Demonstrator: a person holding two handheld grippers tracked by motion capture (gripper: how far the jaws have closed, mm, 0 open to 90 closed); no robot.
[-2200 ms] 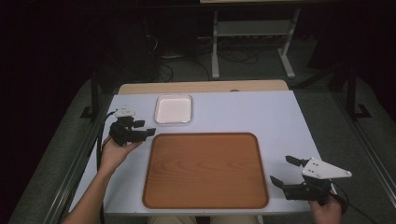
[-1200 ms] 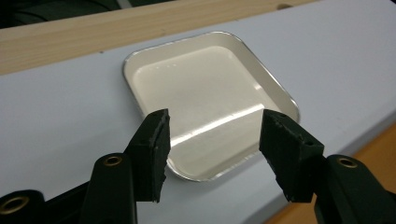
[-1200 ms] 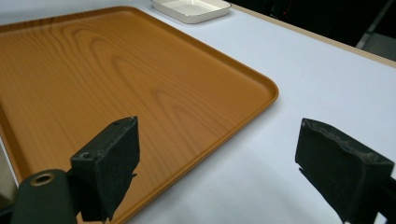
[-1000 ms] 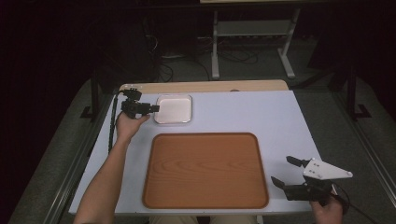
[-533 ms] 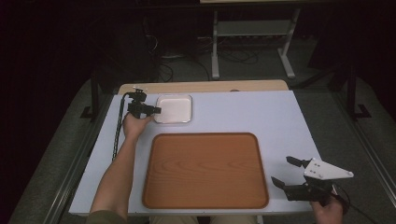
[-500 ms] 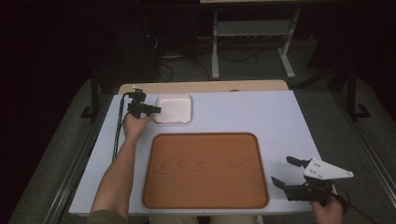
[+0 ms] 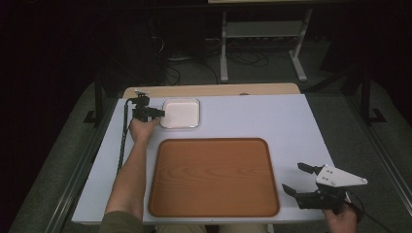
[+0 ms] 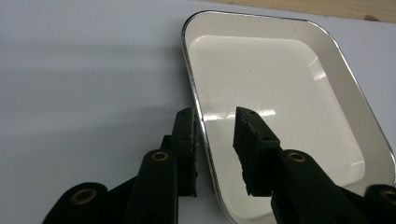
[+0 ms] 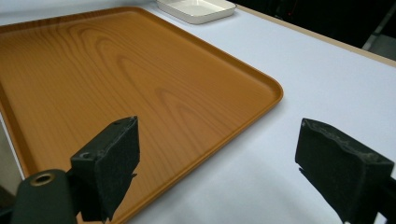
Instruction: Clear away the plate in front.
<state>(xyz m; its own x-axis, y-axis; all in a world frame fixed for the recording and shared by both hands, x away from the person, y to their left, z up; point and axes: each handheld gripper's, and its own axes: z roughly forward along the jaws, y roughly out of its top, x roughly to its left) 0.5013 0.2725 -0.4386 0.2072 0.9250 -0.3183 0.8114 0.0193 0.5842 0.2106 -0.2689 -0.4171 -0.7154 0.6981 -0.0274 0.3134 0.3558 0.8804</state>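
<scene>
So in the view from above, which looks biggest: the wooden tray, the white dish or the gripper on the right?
1. Wooden tray, by far.
2. and 3. Right gripper and white dish look about alike; the gripper is nearer the camera, so I won't rank them.

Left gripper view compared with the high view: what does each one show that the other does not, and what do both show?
The left gripper view shows the left tongs straddling the near rim of the white dish, one jaw outside and one inside, with a gap still visible; they have just been closing. The high view adds the wooden tray, the person's left forearm and the right tongs, open beside the tray. Both show the dish on the pale table.
</scene>
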